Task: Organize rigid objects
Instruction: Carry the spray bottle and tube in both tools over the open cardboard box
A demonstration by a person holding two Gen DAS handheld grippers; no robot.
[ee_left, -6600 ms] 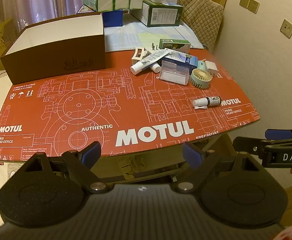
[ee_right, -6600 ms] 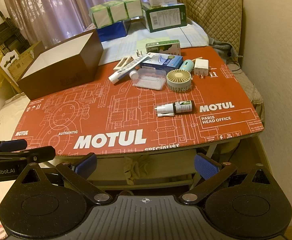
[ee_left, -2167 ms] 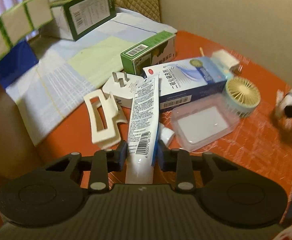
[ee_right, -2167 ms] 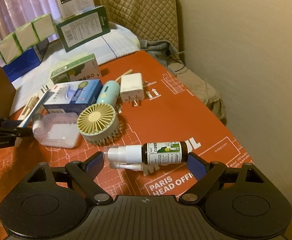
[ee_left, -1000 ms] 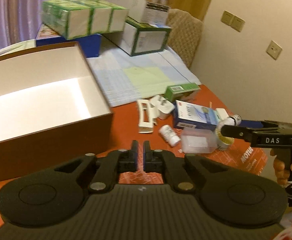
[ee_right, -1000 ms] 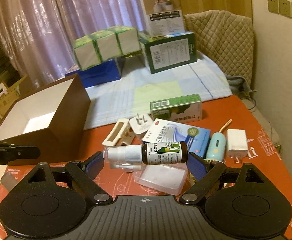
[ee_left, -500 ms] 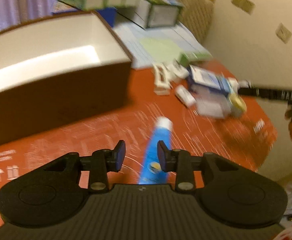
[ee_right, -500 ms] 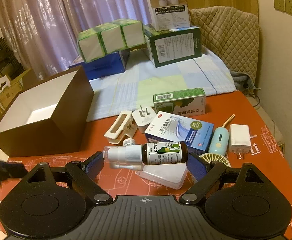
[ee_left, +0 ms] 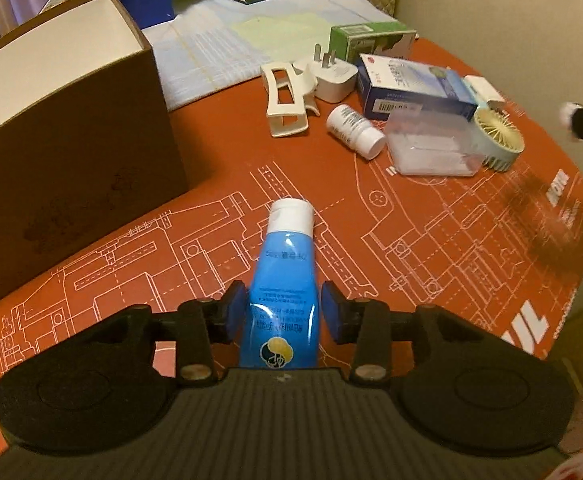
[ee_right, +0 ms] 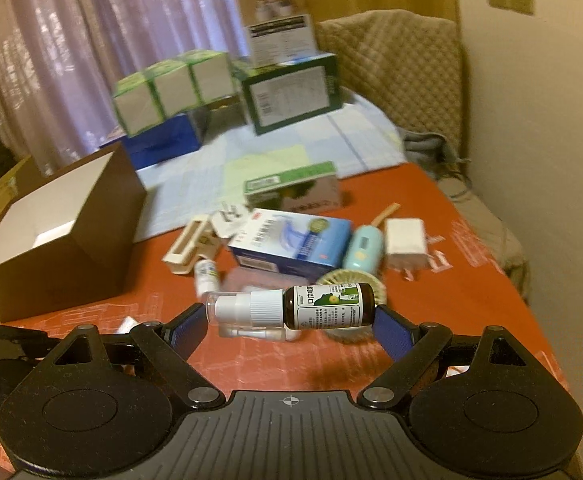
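The red printed mat (ee_left: 431,248) is taking up most of the tabletop, and the brown open box (ee_left: 71,128) is sitting on its left side, its white inside facing up. Off to the far right a cluster is lying together: a blue carton (ee_left: 411,88), a clear plastic case (ee_left: 431,148), a white hair claw (ee_left: 287,100), a plug adapter (ee_left: 333,78), a small white bottle (ee_left: 355,130).

The left gripper (ee_left: 283,312) is pointing steeply down at the mat, and its jaws have just been opening. The blue tube (ee_left: 283,280) is lying between them, white cap away from the gripper, long axis running straight out along the fingers; small gaps are showing on both sides, so I'd call it released onto the mat rather than gripped. The box is standing up and to the left of it.

The right gripper (ee_right: 289,320) is clamping the spray bottle (ee_right: 291,308) end to end, crosswise between its pads, above the mat. The box is lying to its left, so that bottle looks like the next thing heading there.
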